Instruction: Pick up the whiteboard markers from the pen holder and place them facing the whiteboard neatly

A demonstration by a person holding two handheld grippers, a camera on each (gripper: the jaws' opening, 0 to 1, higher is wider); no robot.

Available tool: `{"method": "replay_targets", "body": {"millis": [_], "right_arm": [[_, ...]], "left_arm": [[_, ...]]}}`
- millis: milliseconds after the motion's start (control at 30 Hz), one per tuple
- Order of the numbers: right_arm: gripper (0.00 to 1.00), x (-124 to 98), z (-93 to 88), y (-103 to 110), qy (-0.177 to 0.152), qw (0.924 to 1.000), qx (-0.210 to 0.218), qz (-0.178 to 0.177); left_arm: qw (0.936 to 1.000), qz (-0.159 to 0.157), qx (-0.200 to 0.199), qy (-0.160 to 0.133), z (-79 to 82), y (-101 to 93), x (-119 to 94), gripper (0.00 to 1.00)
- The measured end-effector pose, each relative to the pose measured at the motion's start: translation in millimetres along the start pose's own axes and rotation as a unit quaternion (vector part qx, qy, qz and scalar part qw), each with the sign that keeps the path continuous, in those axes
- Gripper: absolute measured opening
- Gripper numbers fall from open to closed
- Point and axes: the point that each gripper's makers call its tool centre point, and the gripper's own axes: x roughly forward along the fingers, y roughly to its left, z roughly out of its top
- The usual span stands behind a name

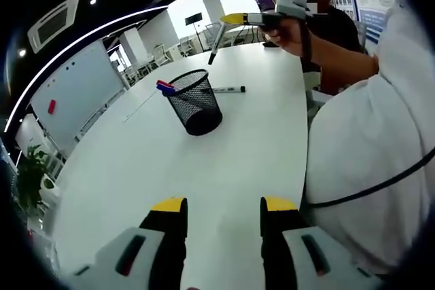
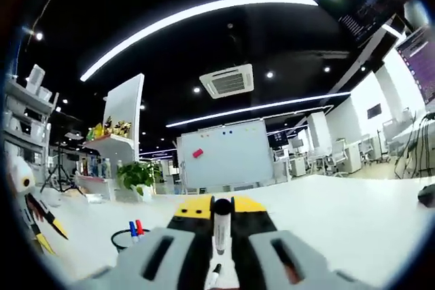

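Observation:
A black mesh pen holder (image 1: 196,102) stands on the white table (image 1: 238,161) with a blue and a red marker (image 1: 165,87) sticking out of it. Just beyond it one marker (image 1: 228,89) lies flat. My left gripper (image 1: 224,210) hovers open over the near table, well short of the holder. A hand lifts my right gripper (image 1: 236,18) high beyond the holder, shut on a black marker (image 1: 215,47) that hangs down. In the right gripper view, my right gripper (image 2: 221,210) clamps that marker (image 2: 221,229), pointing toward the whiteboard (image 2: 228,151); the holder (image 2: 126,239) is low left.
A person in white (image 1: 367,147) fills the right side by the table edge. The whiteboard (image 1: 75,93) stands off the table's far left side. A potted plant (image 2: 139,174) and shelves (image 2: 30,127) are to the left, chairs and desks behind.

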Motion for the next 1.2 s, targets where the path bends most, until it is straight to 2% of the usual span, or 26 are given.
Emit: {"method": "replay_targets", "body": {"millis": [200, 533, 900, 1200], "right_arm": [[0.08, -2.8, -4.6, -1.8, 0.003, 0.9996, -0.026, -0.008], [0.08, -5.9, -10.5, -6.6, 0.010, 0.9987, -0.046, -0.021], [0.08, -4.1, -23.3, -13.5, 0.030, 0.9983, -0.038, -0.032], [0.08, -6.2, -27.8, -6.6, 0.031, 0.9977, -0.055, -0.023]], "left_arm": [[1.0000, -0.001, -0.001, -0.001, -0.4, 0.1, -0.4, 0.45], [1.0000, 0.001, -0.001, 0.001, -1.8, 1.1, -0.9, 0.45], [1.0000, 0.008, -0.004, 0.001, -4.1, 5.1, -3.8, 0.45], [1.0000, 0.007, -0.002, 0.003, -4.7, 4.6, -2.7, 0.45]]}}
